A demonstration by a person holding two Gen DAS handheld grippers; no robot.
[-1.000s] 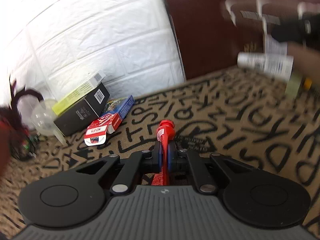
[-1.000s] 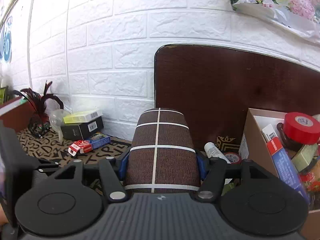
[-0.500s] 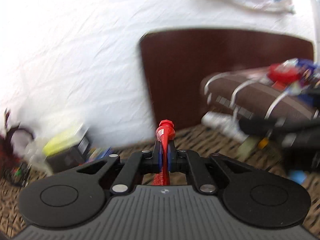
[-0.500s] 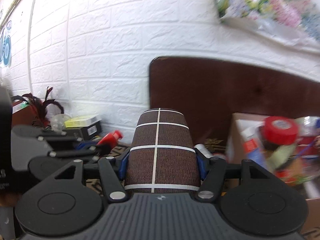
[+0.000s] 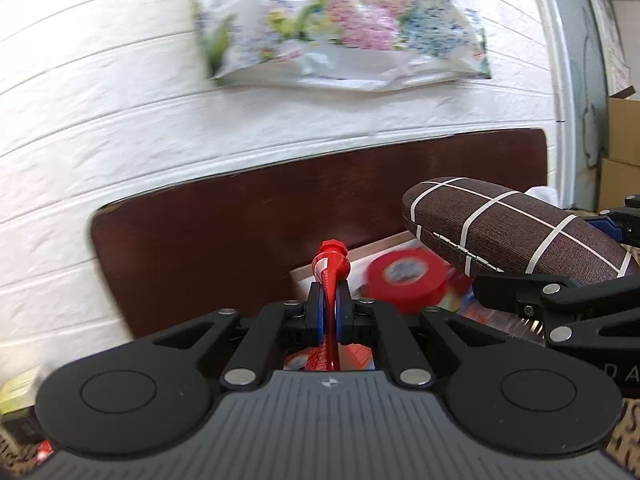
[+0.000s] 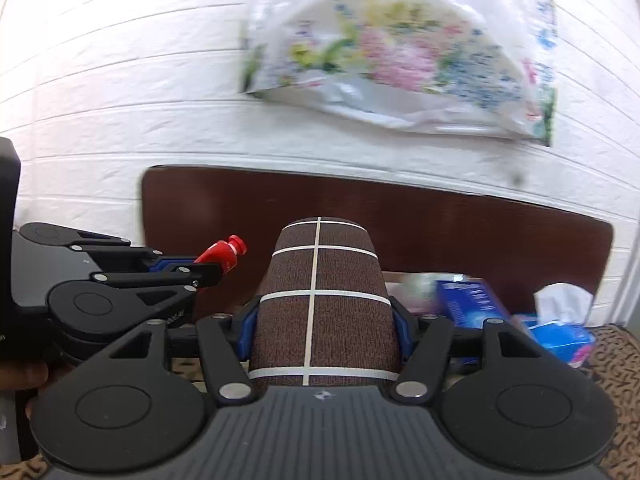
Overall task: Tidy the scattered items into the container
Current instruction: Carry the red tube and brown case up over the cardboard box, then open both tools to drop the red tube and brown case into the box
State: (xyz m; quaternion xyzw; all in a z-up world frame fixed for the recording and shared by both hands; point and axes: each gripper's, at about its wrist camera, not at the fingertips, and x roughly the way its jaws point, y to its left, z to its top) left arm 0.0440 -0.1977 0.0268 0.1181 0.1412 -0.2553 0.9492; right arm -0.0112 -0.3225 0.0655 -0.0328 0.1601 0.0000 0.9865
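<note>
My left gripper (image 5: pixel 329 309) is shut on a thin red tube (image 5: pixel 330 268) with a red cap, held in the air in front of the cardboard box (image 5: pixel 316 276). The box holds a red tape roll (image 5: pixel 406 280) and other items. My right gripper (image 6: pixel 318 316) is shut on a brown glasses case (image 6: pixel 318 292) with white grid lines. In the left wrist view the case (image 5: pixel 516 232) hangs over the box at the right. In the right wrist view the left gripper (image 6: pixel 200 268) with the tube (image 6: pixel 222 252) is at the left.
A dark brown board (image 5: pixel 240 240) leans on the white brick wall behind the box. A flowered plastic bag (image 6: pixel 400 52) hangs on the wall. A blue carton (image 6: pixel 468 300) and a blue tissue pack (image 6: pixel 560 332) lie at the right. Boxes (image 5: pixel 16 400) sit far left.
Both grippers have risen and swung right, toward the box, each keeping its object. The patterned table and the left-hand boxes have dropped out of the left wrist view.
</note>
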